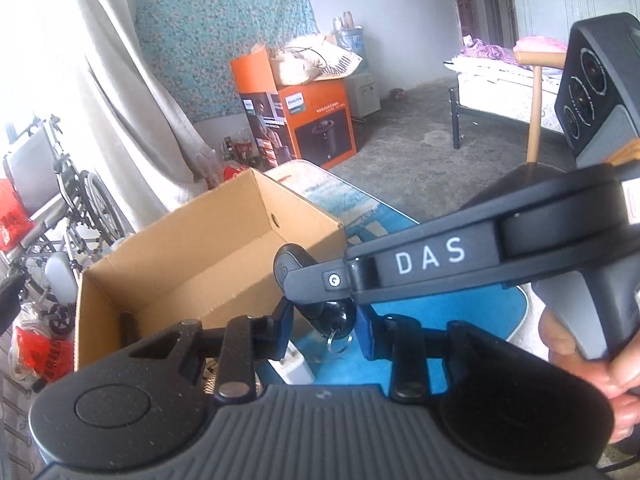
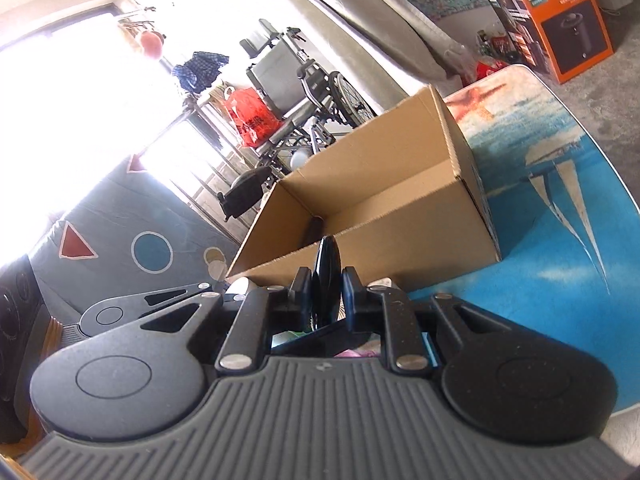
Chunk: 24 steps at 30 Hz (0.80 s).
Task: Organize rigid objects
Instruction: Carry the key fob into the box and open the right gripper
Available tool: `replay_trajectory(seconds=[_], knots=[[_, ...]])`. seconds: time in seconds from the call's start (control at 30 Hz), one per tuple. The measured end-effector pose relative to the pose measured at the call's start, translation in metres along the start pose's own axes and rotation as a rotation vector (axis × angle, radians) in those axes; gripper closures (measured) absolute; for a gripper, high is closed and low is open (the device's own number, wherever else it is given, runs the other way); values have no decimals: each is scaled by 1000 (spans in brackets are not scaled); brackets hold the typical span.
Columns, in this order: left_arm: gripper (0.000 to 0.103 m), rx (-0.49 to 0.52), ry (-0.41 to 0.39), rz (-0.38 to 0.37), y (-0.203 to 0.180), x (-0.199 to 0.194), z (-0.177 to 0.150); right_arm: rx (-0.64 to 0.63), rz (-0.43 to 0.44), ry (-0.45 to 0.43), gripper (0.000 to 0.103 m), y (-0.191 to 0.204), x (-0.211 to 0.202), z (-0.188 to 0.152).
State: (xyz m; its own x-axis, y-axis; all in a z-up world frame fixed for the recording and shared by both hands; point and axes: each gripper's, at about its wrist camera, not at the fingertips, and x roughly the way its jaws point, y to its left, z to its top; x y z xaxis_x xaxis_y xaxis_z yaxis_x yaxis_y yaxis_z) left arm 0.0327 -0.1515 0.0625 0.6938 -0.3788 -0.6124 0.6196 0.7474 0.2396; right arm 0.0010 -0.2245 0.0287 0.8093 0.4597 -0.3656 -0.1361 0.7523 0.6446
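A black key fob (image 1: pixel 338 316) with a metal ring hangs above the blue table (image 1: pixel 460 312), held by both grippers. My left gripper (image 1: pixel 326 326) is shut on its lower end between blue pads. From the right, my right gripper (image 1: pixel 288 268) reaches in and is shut on the upper end. In the right wrist view the key fob (image 2: pixel 326 264) shows edge-on in my right gripper (image 2: pixel 326 284). An open cardboard box (image 1: pixel 192 264) stands just beyond, with a dark object (image 1: pixel 128 322) in its near corner. The cardboard box (image 2: pixel 400 196) also fills the middle of the right wrist view.
A white plug adapter (image 1: pixel 294 364) lies on the table under the left gripper. A wheelchair (image 1: pixel 76 196) and red bags (image 1: pixel 12 216) stand to the left. An orange carton (image 1: pixel 304 120) and a bed (image 1: pixel 504 84) stand on the floor beyond. A hand (image 1: pixel 600 364) grips the right tool's handle.
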Motion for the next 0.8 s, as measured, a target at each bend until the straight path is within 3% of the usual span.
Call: replay_trajectory(seconds=[0.17, 0.37, 0.57, 0.8], knots=[[69, -42, -2, 59, 31, -3, 21, -65, 61, 16, 88, 28, 22, 33], [69, -109, 53, 85, 82, 15, 41, -89, 113, 108, 88, 49, 75, 78], [69, -198, 175, 56, 142, 52, 53, -73, 107, 264, 87, 58, 148, 123], [69, -313, 364, -17, 208, 118, 47, -18, 59, 450, 87, 46, 237, 151]])
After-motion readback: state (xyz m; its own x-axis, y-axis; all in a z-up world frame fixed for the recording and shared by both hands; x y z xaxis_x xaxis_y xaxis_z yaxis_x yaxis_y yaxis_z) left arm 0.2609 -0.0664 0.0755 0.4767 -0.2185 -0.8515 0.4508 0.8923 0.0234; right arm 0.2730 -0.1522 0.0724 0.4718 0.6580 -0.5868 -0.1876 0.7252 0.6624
